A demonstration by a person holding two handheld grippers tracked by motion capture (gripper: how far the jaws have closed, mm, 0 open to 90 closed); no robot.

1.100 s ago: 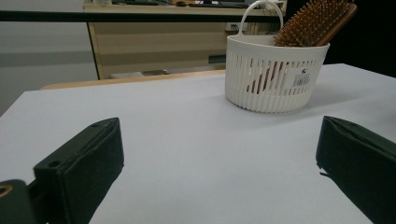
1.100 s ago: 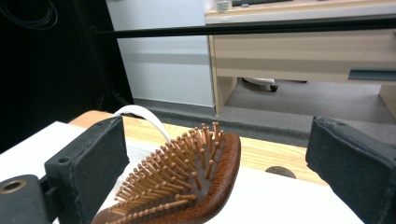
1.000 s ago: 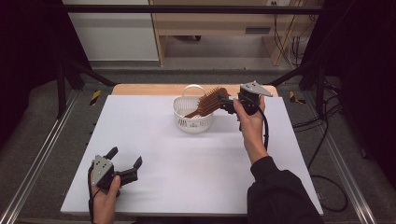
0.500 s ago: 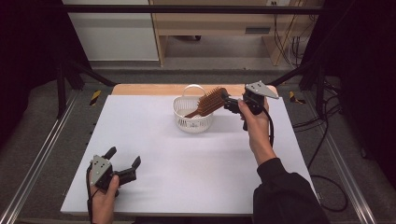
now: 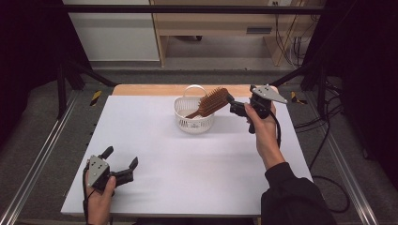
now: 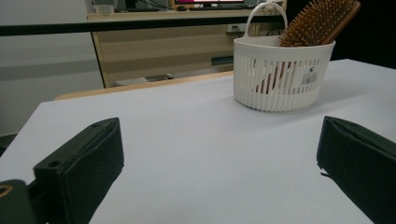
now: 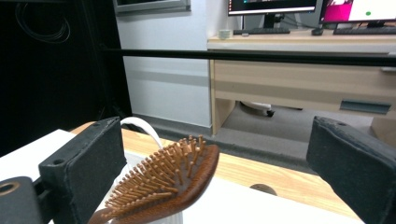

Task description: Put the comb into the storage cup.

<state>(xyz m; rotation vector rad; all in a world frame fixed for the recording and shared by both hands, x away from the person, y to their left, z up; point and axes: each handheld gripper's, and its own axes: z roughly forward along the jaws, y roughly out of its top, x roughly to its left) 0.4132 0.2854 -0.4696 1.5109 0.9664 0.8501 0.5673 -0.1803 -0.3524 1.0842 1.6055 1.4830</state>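
A wooden hairbrush stands tilted in the white basket near the table's far edge. The right gripper, jaws wide apart and empty, hangs just beside the brush head. The left gripper rests wide open and empty near the front left corner.

The counter is big, flat and white, and it takes up the middle of the high view. A strip of light wood runs along its far edge, at the top of the white part. One small white basket with a thin handle stands on it, near that far edge, in the upper middle of the frame.
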